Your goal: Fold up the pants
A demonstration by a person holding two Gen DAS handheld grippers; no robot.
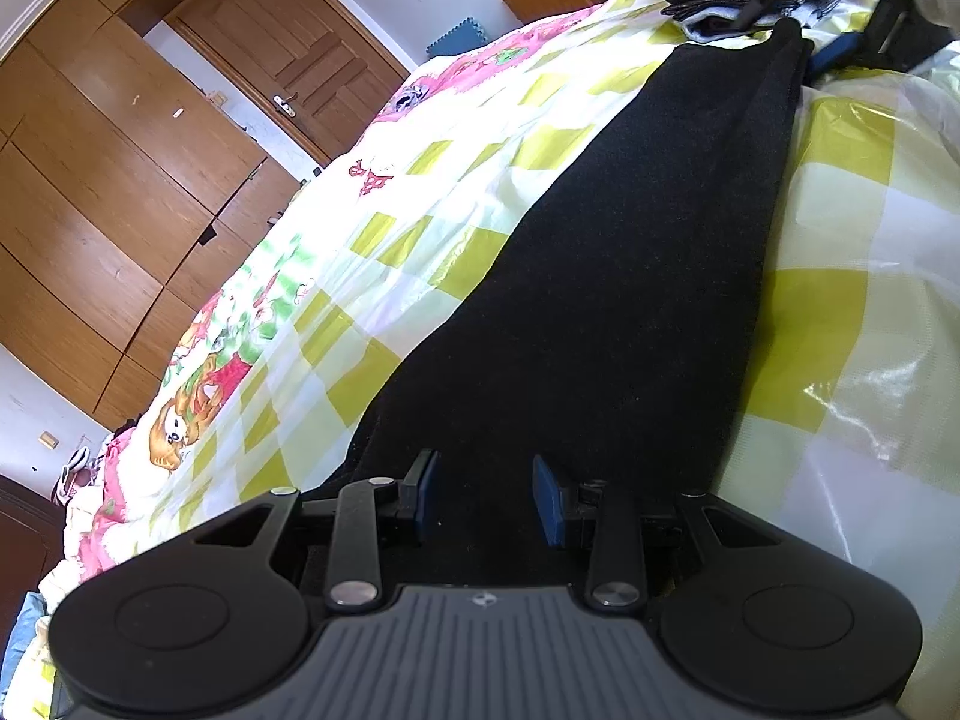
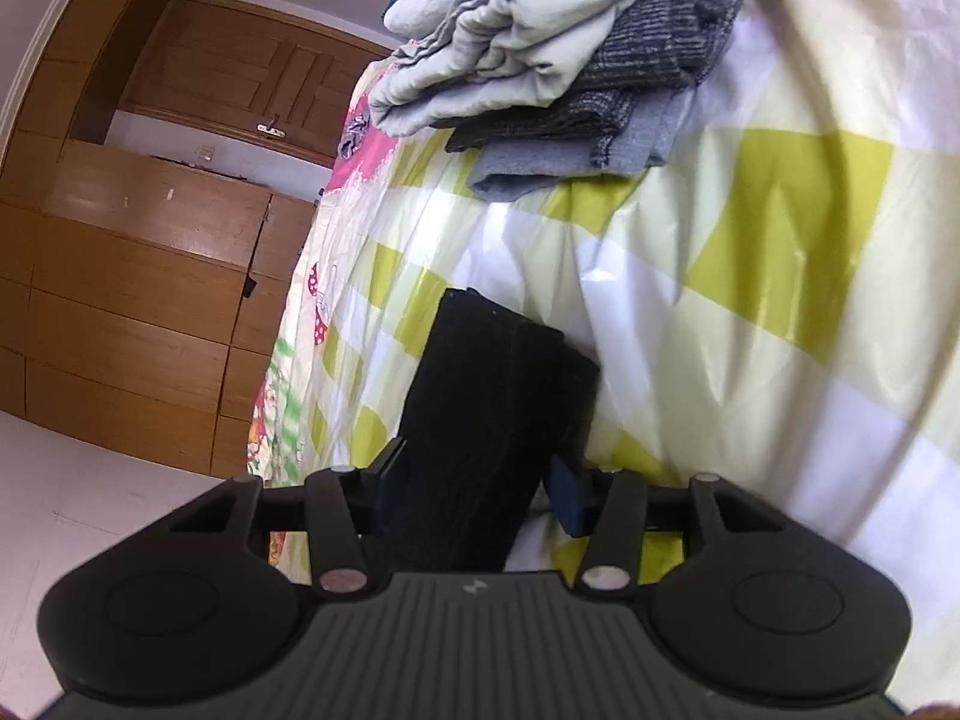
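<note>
Left gripper (image 1: pixel 486 495) sits low over my near end of the black pants (image 1: pixel 630 276), its blue pads (image 1: pixel 549 501) spread with dark fabric lying between them; I cannot tell whether the pads touch the cloth. From there the pants run as one long flat strip across the checked bedspread (image 1: pixel 420 192) toward the bed's far corner. At that far end, the right gripper (image 2: pixel 477 483) has its fingers parted on either side of the narrow leg end, which passes between the pads; whether it is pinched I cannot tell. Beyond that end, a stack of folded clothes (image 2: pixel 558 54) rests on the bedspread, well apart from the pants. Wooden wardrobe doors (image 1: pixel 102 192) stand past the bed's far edge.
</note>
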